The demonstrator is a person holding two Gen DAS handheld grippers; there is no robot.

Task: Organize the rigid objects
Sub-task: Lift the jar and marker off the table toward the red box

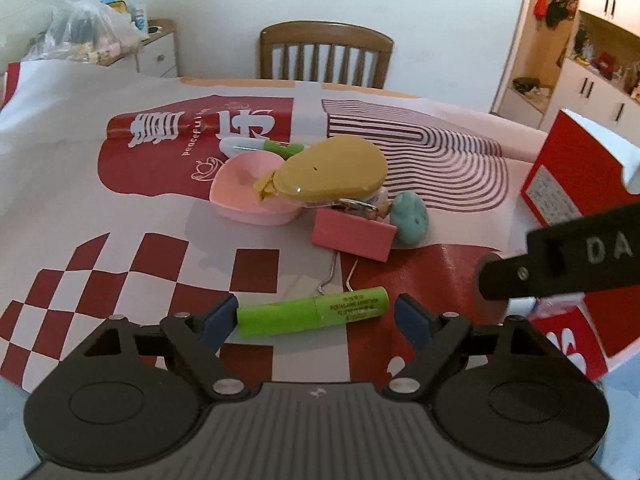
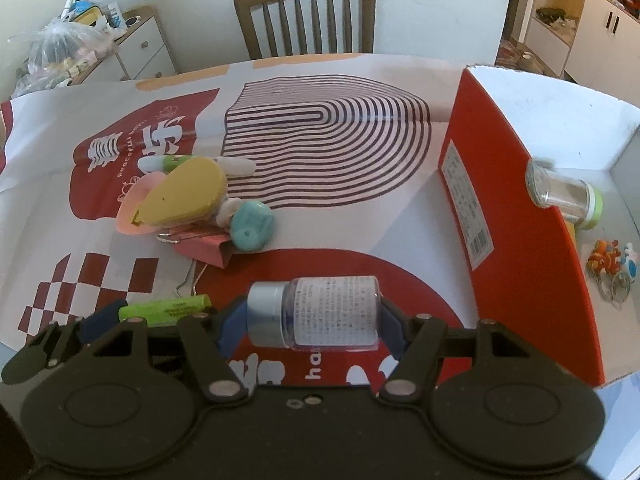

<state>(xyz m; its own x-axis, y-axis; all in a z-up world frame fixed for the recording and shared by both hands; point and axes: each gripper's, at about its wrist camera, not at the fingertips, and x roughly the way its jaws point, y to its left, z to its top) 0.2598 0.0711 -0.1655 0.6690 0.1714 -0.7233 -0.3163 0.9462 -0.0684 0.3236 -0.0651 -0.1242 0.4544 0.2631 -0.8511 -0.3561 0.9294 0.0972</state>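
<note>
The left gripper (image 1: 316, 316) stands wide open around a green tube (image 1: 314, 311) lying near the table's (image 1: 120, 208) front edge — the right gripper (image 2: 310, 316) clamps a clear bottle (image 2: 316, 312).

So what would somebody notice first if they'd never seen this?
Probably the small bottle with a silver cap, squeezed sideways in the right gripper. Then the big red box standing open beside it, and the jumble around the yellow pear-shaped case and pink bowl mid-table.
</note>
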